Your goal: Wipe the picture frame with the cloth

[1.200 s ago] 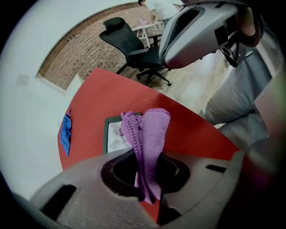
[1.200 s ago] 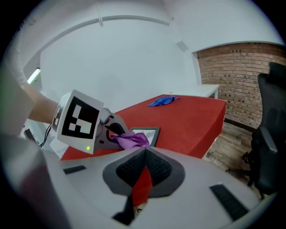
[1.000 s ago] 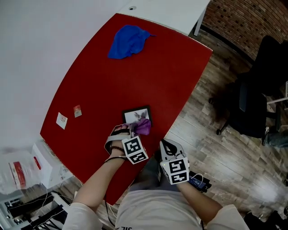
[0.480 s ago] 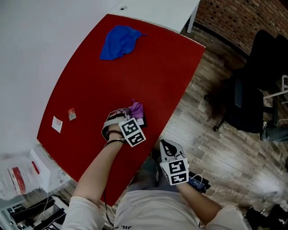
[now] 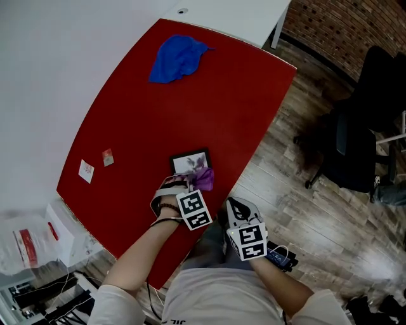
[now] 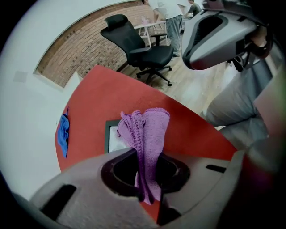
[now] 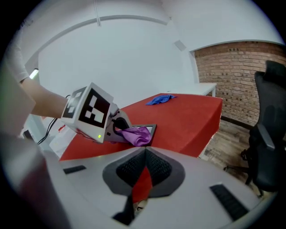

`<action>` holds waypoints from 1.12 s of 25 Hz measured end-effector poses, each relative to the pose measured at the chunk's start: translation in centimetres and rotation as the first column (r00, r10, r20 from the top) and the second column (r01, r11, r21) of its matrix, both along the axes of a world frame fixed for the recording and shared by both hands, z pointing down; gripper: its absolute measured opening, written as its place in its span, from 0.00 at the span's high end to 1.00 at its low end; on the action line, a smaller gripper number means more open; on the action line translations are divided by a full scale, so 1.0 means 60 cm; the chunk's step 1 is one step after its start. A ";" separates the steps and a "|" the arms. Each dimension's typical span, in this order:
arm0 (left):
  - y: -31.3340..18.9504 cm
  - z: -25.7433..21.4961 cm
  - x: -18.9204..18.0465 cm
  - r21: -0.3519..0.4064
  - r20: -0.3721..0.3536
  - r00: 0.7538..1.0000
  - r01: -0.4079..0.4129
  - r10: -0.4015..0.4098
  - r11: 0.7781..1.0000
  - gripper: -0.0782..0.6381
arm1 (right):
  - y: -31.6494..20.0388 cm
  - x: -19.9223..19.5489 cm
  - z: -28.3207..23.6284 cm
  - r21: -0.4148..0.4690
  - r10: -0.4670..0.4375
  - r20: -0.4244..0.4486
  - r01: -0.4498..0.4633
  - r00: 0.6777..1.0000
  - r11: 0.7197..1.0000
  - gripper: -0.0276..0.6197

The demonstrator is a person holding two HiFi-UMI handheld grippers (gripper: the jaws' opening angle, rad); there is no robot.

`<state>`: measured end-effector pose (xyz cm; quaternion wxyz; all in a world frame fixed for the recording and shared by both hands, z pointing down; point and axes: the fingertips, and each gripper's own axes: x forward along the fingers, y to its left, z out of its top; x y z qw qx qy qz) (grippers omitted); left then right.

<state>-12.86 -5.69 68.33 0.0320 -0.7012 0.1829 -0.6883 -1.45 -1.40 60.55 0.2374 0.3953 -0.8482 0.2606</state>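
A small black picture frame [image 5: 189,162] lies flat on the red table [image 5: 209,101], near its front edge. My left gripper [image 5: 192,183] is shut on a folded purple cloth [image 5: 203,179], which rests on the frame's near right corner. In the left gripper view the cloth [image 6: 149,129] stands up from between the jaws, with the frame [image 6: 111,136] just beyond it. My right gripper [image 5: 239,211] hovers off the table's front edge, shut with nothing in it. Its own view shows its closed jaws [image 7: 145,166] and, beyond them, the cloth [image 7: 136,134] and the frame [image 7: 150,129].
A crumpled blue cloth [image 5: 177,57] lies at the far end of the table. Two small cards [image 5: 87,170] sit near the left edge. A black office chair [image 5: 355,146] stands on the wooden floor at right. A white table [image 5: 241,16] adjoins the far end.
My left gripper pushed the purple cloth forward over the picture frame, then drew it back to the frame's near right corner. The right gripper has stayed in place.
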 end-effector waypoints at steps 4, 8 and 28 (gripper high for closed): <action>0.017 0.000 0.004 -0.011 0.004 1.000 -0.018 0.018 1.000 0.81 | -0.002 -0.003 -0.004 0.005 -0.005 0.004 0.005 1.000 1.000 0.95; -0.007 -0.008 0.000 0.016 -0.010 1.000 0.006 -0.006 1.000 0.81 | -0.002 -0.002 -0.006 0.008 -0.001 0.004 0.001 1.000 1.000 0.95; -0.083 -0.001 0.037 0.047 0.038 0.999 -0.027 0.025 0.999 0.81 | -0.009 0.055 0.013 -0.021 0.071 -0.010 -0.072 0.997 0.997 0.95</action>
